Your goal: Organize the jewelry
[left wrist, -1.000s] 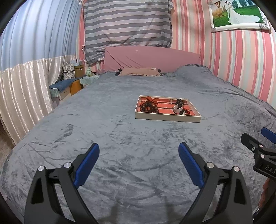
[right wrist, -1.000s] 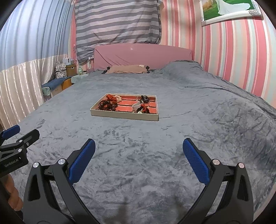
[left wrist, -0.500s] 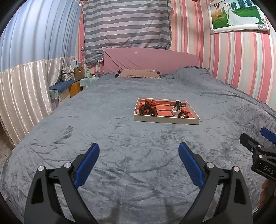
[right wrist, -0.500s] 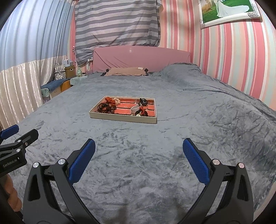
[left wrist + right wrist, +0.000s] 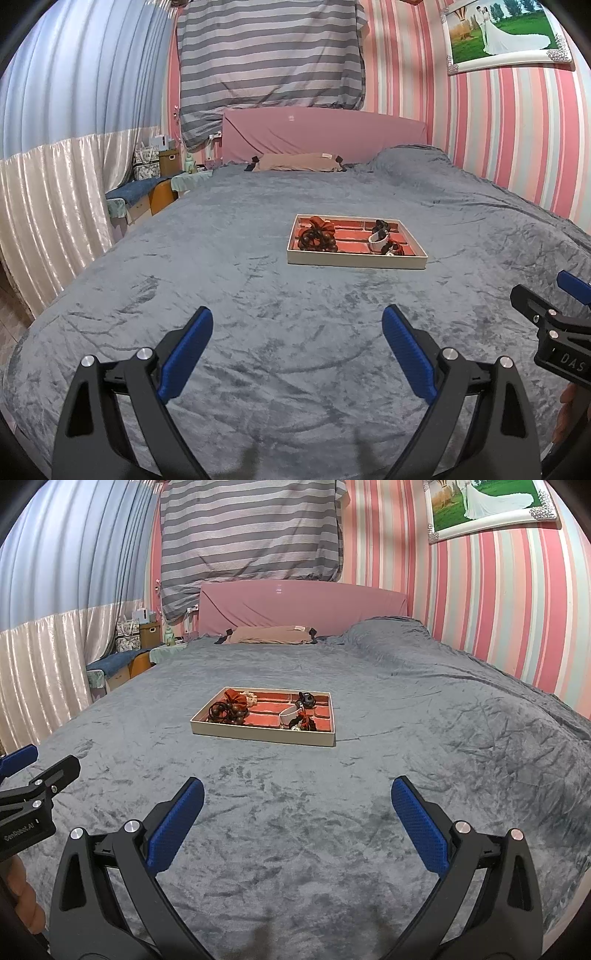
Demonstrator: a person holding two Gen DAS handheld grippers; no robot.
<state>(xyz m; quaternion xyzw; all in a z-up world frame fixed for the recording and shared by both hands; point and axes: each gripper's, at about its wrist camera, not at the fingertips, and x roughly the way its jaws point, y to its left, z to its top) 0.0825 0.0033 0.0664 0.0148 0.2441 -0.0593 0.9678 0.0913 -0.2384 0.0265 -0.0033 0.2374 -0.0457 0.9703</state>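
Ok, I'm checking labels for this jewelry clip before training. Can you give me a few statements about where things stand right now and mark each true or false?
1. The jewelry tray sits on the grey bedspread. True.
2. The left gripper is shut on a bracelet. False: its jaws stand wide apart, with only the bedspread between them.
3. The right gripper is open and empty. True.
4. The dark beaded bracelet lies outside the tray. False: it lies inside, at the tray's left end.
5. A white band lies in the tray's right part. True.
6. The tray has a lid on it. False: it is open, its red lining showing.
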